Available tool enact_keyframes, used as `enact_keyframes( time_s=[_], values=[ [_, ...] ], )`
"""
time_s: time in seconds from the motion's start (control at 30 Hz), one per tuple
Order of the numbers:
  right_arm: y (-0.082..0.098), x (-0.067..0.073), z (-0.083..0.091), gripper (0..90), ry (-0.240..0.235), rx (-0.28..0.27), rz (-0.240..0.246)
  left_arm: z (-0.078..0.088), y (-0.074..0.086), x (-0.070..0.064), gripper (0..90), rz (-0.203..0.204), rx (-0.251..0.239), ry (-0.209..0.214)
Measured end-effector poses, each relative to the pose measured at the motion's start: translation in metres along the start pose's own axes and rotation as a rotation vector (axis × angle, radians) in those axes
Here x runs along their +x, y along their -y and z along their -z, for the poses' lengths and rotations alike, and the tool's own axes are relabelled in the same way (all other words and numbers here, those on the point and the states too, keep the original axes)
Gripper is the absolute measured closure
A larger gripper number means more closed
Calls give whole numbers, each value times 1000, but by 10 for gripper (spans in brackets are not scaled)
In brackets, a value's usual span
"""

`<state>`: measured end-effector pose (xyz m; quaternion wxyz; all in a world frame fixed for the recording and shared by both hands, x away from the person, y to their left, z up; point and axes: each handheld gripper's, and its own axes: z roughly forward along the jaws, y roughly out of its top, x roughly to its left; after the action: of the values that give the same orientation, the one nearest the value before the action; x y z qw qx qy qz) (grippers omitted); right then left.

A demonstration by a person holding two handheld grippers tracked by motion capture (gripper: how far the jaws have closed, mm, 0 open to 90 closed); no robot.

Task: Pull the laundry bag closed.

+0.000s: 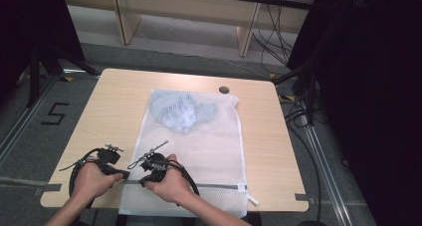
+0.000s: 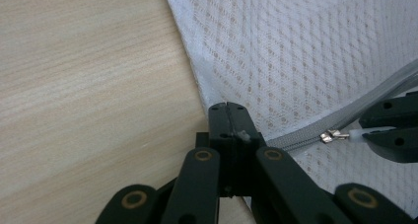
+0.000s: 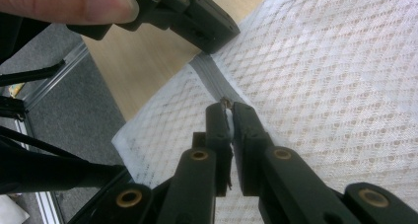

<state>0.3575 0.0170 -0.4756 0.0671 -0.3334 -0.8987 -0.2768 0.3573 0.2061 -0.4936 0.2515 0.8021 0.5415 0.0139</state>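
A white mesh laundry bag (image 1: 209, 146) lies flat on the wooden table (image 1: 114, 101), with a light blue garment (image 1: 181, 111) bunched inside its far end. A grey zipper (image 1: 219, 186) runs across the bag near the front edge. My left gripper (image 1: 125, 175) is shut on the bag's left edge (image 2: 197, 76) at the zipper's end, jaw tips (image 2: 227, 108) pressed together. Just to its right, my right gripper (image 1: 143, 182) is shut on the zipper pull (image 2: 340, 134), seen pinched between its tips (image 3: 226, 105). The left gripper (image 3: 207, 31) shows close ahead in the right gripper view.
A small dark round cap (image 1: 224, 90) sits in the table's far middle. Beyond the table stand wooden desk legs (image 1: 246, 37) and cables (image 1: 273, 42). Black stands flank both sides, and a "5" mark (image 1: 54, 114) is on the floor at left.
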Motion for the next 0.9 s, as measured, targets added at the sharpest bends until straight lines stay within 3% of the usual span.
enact_keyframes(
  time_s=[0.1,0.73,0.9],
  values=[
    [0,0,0,871,-18,-10,1,0,0,0,900,1,-1,-1],
    [2,-1,5,871,-19,8,11,0,0,0,900,10,2,2],
    [3,-2,6,871,0,37,0,0,0,0,900,9,1,1]
  ],
)
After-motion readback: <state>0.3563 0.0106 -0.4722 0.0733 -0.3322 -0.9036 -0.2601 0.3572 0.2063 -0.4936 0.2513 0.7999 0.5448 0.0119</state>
